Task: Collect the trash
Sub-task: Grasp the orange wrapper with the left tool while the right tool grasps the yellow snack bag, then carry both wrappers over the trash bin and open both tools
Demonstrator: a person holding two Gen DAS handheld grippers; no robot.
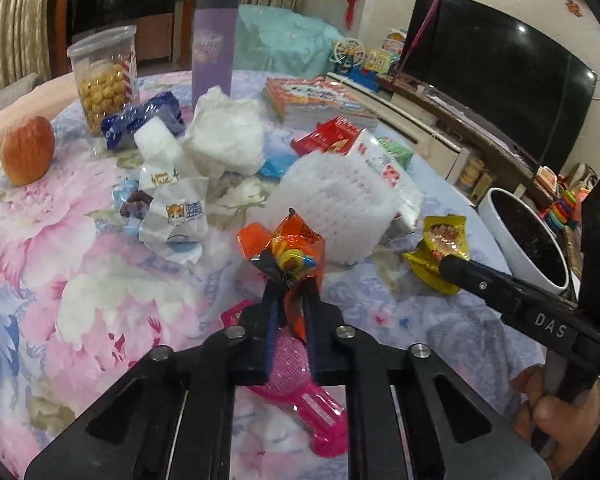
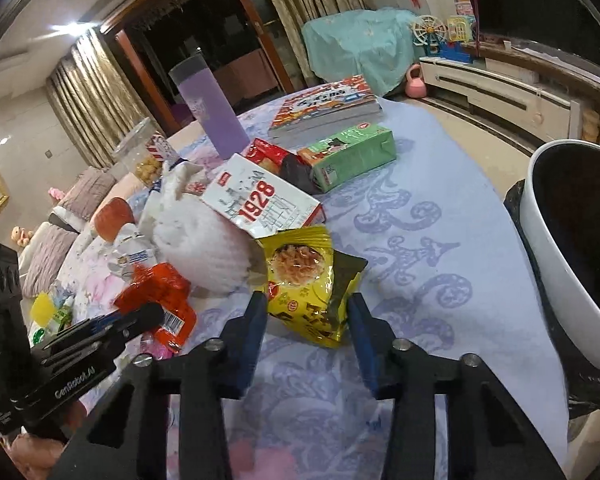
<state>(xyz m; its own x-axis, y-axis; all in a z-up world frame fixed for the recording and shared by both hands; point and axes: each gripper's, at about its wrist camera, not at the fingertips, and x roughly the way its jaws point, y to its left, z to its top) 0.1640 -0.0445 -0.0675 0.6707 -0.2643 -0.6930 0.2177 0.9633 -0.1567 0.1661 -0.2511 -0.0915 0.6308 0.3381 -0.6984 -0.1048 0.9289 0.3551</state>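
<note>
My left gripper is shut on an orange snack wrapper and holds it just above the flowered tablecloth; the wrapper also shows in the right wrist view. My right gripper is open, with its fingers on either side of a yellow snack packet that lies on the cloth; the packet also shows in the left wrist view. A white bin with a black liner stands past the table's right edge, also in the left wrist view.
Loose trash lies mid-table: white foam netting, crumpled tissue, white wrappers, a blue wrapper. Also an apple, a snack jar, a purple tumbler, books, a green carton, a "1928" box, and a pink comb.
</note>
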